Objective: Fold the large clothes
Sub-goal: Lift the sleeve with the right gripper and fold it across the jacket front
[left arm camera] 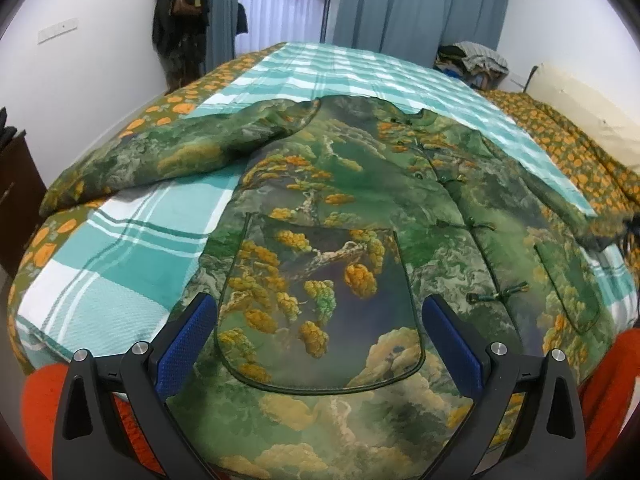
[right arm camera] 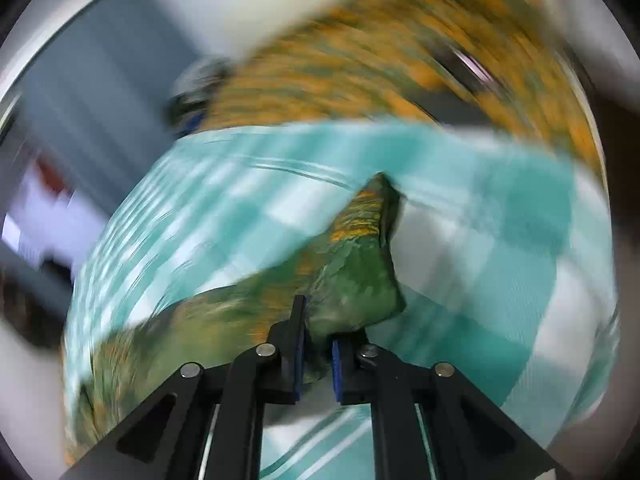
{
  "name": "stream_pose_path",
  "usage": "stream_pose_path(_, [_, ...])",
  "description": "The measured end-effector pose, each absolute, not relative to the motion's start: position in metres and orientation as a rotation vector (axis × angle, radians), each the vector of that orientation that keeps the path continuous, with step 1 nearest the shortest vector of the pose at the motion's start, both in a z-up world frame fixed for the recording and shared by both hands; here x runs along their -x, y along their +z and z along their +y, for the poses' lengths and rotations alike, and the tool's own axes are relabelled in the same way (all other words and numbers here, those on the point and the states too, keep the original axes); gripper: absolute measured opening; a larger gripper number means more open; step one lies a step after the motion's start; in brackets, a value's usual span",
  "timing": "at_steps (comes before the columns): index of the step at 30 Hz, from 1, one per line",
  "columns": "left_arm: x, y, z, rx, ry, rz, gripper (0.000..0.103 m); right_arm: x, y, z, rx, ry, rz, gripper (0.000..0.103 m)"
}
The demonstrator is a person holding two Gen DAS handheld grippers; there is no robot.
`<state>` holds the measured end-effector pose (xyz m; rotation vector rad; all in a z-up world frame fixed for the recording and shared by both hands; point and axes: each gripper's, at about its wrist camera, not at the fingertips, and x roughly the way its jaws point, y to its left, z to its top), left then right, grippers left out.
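A large padded jacket (left arm camera: 360,208), printed with green landscape and orange trees, lies face up and buttoned on the bed. Its left sleeve (left arm camera: 168,156) stretches out to the left. My left gripper (left arm camera: 319,304) hangs open over the jacket's lower front, its blue pads (left arm camera: 188,344) either side of a patch pocket (left arm camera: 320,312) and apart from the cloth. In the blurred right wrist view my right gripper (right arm camera: 318,332) is shut on the end of the jacket's other sleeve (right arm camera: 352,272), which rises off the teal plaid blanket (right arm camera: 500,220).
The teal and white plaid blanket (left arm camera: 120,264) covers an orange-flowered sheet (left arm camera: 580,152). A pile of clothes (left arm camera: 472,60) sits past the bed's far right corner, blue curtains (left arm camera: 400,4) hang behind it, and a dark cabinet (left arm camera: 16,184) stands at the left. A person's orange sleeves (left arm camera: 40,408) flank my left gripper.
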<state>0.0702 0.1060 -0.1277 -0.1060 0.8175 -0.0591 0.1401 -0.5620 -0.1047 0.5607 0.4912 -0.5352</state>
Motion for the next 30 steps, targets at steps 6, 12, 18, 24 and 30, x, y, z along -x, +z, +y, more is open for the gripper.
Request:
stream_pose_path(6, [-0.068,-0.124,0.101,0.097,-0.082,0.800,0.102,-0.158,-0.031,-0.429,-0.229,-0.271,0.427,0.010])
stream_pose_path(12, [-0.061,-0.119,0.110,0.115,-0.061,0.783,0.102,-0.187,-0.042,-0.291,0.023,-0.065,0.473,0.009])
stream_pose_path(18, [-0.060,-0.103,0.107,0.126,-0.079,0.788,0.102,-0.196,-0.112,-0.212,0.133,0.058,0.591,0.009])
stream_pose_path(24, [-0.078,-0.073,0.079,0.108,-0.222,0.788,0.102,-0.178,-0.154,-0.204,0.077,0.140,0.719,0.057])
stream_pose_path(30, [-0.143,-0.077,0.023,0.190,-0.495,0.936,0.102,-0.132,-0.152,-0.228,-0.034,0.158,0.739,0.061])
